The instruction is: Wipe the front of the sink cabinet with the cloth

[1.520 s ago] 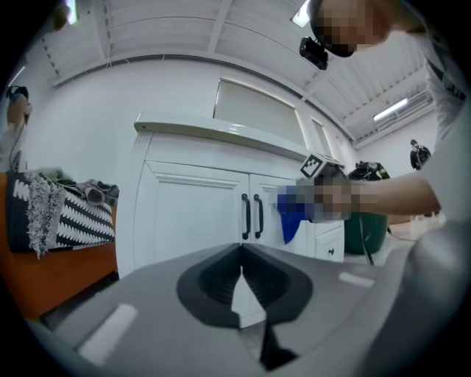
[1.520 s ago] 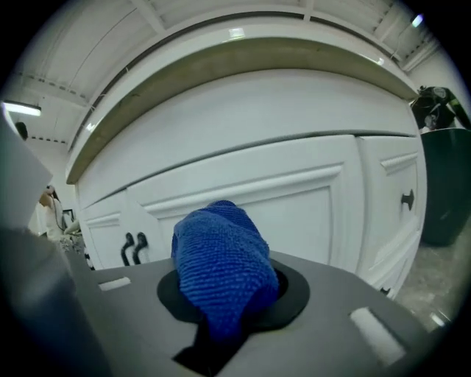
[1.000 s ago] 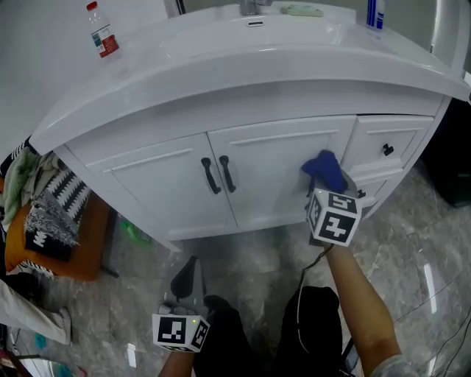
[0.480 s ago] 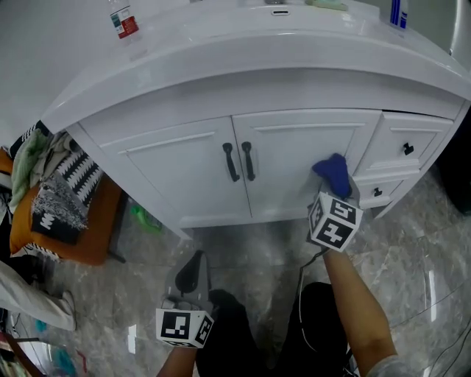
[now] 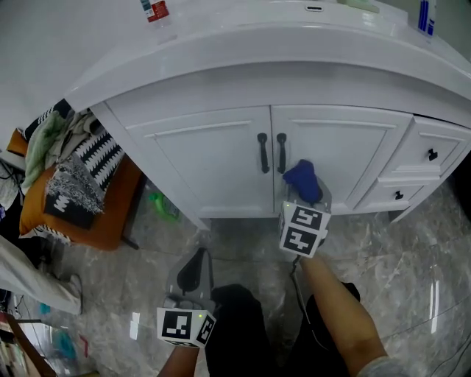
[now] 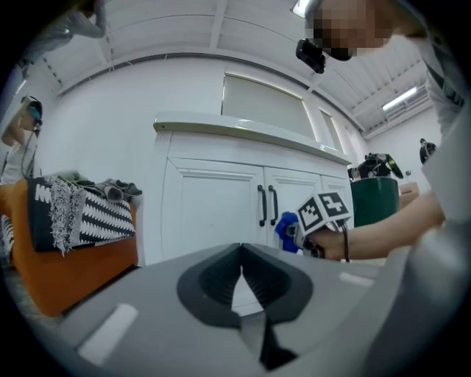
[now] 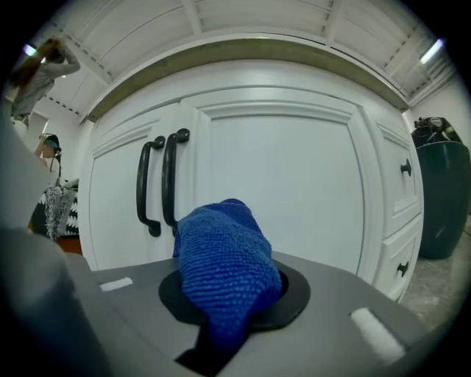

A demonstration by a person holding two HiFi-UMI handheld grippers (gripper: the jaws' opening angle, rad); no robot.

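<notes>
The white sink cabinet [image 5: 213,158] has two doors with black handles [image 5: 271,152] and drawers at the right. My right gripper [image 5: 303,193] is shut on a blue cloth [image 5: 302,181] and holds it against the lower part of the right door [image 5: 335,158], just right of the handles. In the right gripper view the blue cloth [image 7: 224,272] bulges out of the jaws in front of the door [image 7: 294,199]. My left gripper [image 5: 193,276] hangs low over the floor, shut and holding nothing; its own view shows the closed jaws [image 6: 241,291].
A basket [image 5: 70,184] piled with clothes stands left of the cabinet. A bottle [image 5: 153,10] stands on the countertop. Drawers with black knobs [image 5: 431,154] are at the right. A dark green bin [image 7: 441,188] stands farther right. The floor is glossy marble tile.
My right gripper has carried the cloth leftward across the right door, from near the drawers to beside the handles. The head view has shifted with it. The left gripper has stayed low.
</notes>
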